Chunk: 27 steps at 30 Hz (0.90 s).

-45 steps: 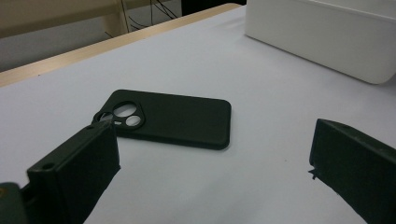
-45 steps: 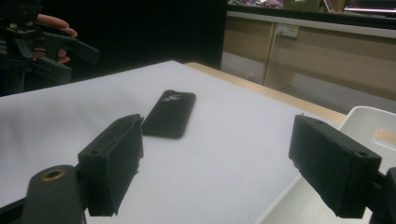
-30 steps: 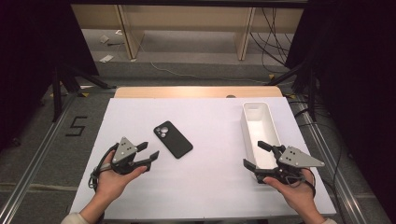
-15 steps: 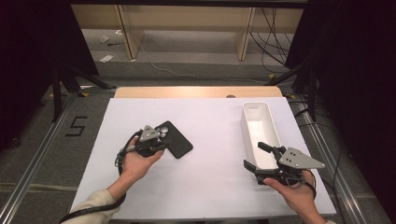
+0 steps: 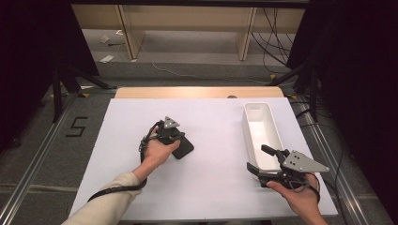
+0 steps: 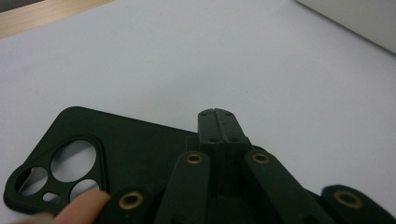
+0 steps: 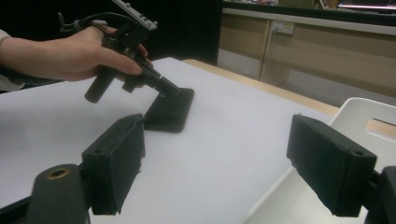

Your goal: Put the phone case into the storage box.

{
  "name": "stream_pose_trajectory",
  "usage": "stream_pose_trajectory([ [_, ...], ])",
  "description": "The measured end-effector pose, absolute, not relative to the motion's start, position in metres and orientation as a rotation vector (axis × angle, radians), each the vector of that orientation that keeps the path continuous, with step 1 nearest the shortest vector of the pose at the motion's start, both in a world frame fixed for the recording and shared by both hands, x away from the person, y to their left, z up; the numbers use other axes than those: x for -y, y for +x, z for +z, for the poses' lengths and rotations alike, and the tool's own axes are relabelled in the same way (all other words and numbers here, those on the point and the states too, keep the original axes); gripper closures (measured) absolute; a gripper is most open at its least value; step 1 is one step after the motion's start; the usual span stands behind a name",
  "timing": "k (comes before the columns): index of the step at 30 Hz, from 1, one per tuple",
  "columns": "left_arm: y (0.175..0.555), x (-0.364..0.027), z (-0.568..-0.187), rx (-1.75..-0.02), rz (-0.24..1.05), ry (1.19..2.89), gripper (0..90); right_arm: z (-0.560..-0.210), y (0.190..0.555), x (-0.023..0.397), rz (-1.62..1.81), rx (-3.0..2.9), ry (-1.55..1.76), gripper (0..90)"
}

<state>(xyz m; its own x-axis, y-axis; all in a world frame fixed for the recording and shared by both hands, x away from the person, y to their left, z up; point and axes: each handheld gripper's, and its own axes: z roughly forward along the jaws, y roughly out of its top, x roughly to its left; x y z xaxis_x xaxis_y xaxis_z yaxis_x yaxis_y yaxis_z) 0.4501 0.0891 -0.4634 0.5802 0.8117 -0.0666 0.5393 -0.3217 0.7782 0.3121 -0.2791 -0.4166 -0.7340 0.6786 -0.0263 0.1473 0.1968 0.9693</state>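
Resting flat on the smooth white bench, a matte black phone case lies under the left hand-held gripper, jaws pressed together; the right hand-held gripper stands spread.

You are working in a lab-style recording bay, not a home. The white table sits inside a metal rail frame, with black curtains hanging at both sides of it. Left of the table, a number five is taped on the grey carpet. Beyond the table's far edge stand bare wooden bench legs, loose black cables and scraps of paper on the floor.
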Motion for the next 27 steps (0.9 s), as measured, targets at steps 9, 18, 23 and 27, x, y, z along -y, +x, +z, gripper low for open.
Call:
stream_pose_trajectory([
  [9, 0.464, -0.078, -0.476, -1.096, 0.444, 2.042, 89.7, -0.417, 0.312, 0.279, 1.565, -2.031, 0.767, 20.6],
  [18, 0.469, -0.065, -0.481, -1.071, 0.468, 2.072, 89.7, -0.417, 0.312, 0.279, 1.566, -2.034, 0.767, 20.9],
  [23, 0.471, -0.058, -0.486, -1.049, 0.475, 2.094, 89.7, -0.417, 0.312, 0.279, 1.564, -2.036, 0.765, 21.0],
  [27, 0.473, -0.054, -0.487, -1.053, 0.474, 2.098, 89.7, -0.417, 0.312, 0.279, 1.564, -2.035, 0.765, 21.0],
])
